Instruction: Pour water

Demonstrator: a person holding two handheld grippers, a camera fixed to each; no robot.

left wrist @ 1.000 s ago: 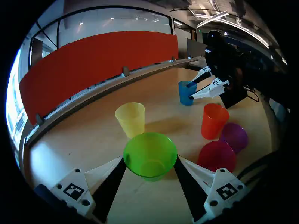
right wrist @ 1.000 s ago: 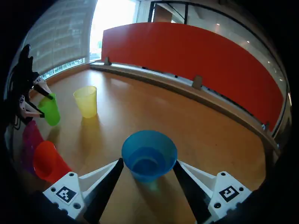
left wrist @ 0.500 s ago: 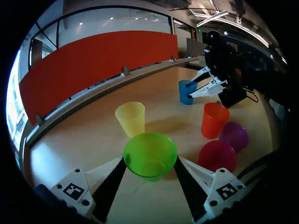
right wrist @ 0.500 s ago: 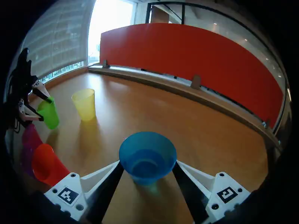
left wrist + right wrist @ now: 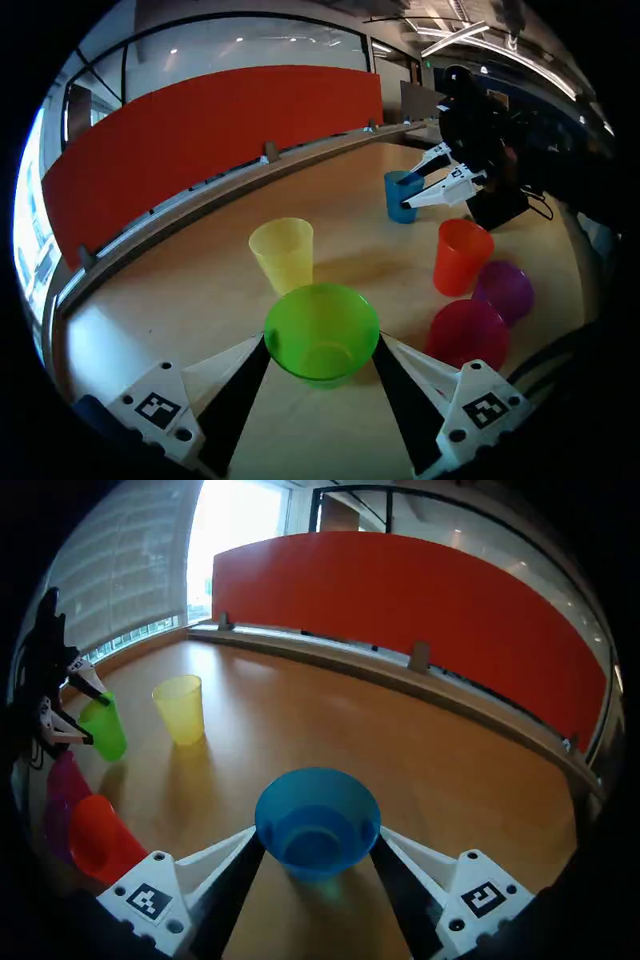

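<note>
Left gripper view. The left claw [image 5: 320, 342] is clenched on the green cup [image 5: 322, 328], one finger pressing on each side of its wall. The cup stands upright with its mouth open to the camera. Just behind it on the wooden desk [image 5: 184, 304] stands the yellow cup [image 5: 282, 254]. To the right, close together, are the orange cup [image 5: 462, 256], the purple cup [image 5: 506, 292] and the magenta cup [image 5: 468, 336]. Farther off, the right claw [image 5: 404, 196] grips the blue cup [image 5: 398, 198], also upright and well apart from the green one. A red partition [image 5: 208, 136] runs along the far edge of the desk.

Right gripper view. The right claw grasps the blue cup between both fingers, low in the middle of the view, with the rim level. Whether it holds water cannot be told for certain. At the far left the left claw holds the green cup, with the yellow cup near it on the desk. The orange and magenta cups lie at the lower left edge. A bright window [image 5: 232, 536] stands beyond the partition.
</note>
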